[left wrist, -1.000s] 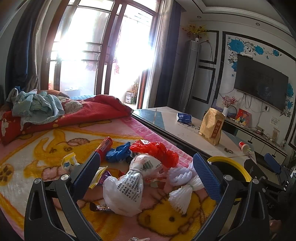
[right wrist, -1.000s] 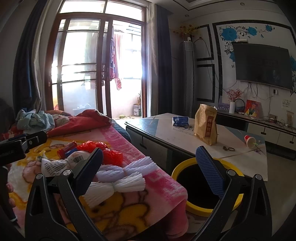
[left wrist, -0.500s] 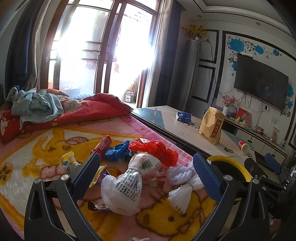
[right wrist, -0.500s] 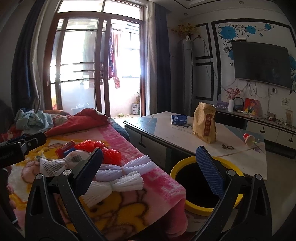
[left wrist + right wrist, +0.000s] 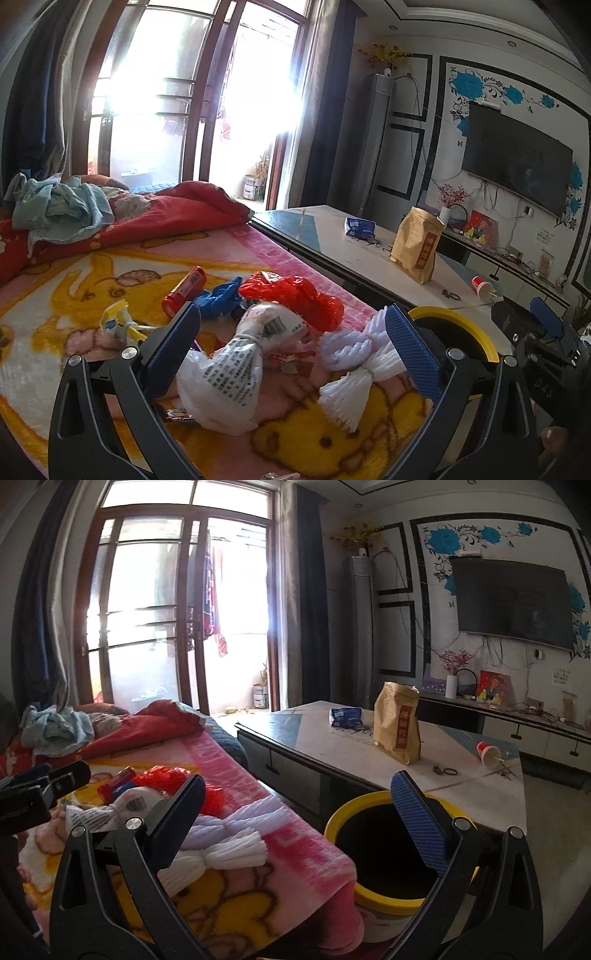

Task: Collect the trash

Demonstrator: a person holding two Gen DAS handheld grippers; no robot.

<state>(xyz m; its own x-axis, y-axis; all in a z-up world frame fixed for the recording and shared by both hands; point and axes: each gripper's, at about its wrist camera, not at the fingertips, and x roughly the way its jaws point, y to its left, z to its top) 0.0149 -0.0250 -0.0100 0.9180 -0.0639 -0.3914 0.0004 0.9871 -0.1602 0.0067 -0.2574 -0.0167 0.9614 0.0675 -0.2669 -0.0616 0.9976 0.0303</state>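
The trash lies heaped on the pink cartoon blanket [image 5: 55, 369]: a knotted white printed bag [image 5: 225, 373], white foam netting [image 5: 351, 380] at its 3 o'clock, a crumpled red bag [image 5: 295, 295] at 12; left gripper [image 5: 291, 350] and right gripper [image 5: 295, 812] both gape, holding nothing; a yellow-rimmed bin [image 5: 369, 893] stands just beside the blanket's edge.

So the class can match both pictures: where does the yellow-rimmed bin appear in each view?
Left wrist: bin at lower right, only its yellow rim showing behind the right finger.
Right wrist: bin at lower centre, beside the blanket's edge, dark inside.
Shared landmark: brown bag on the table.
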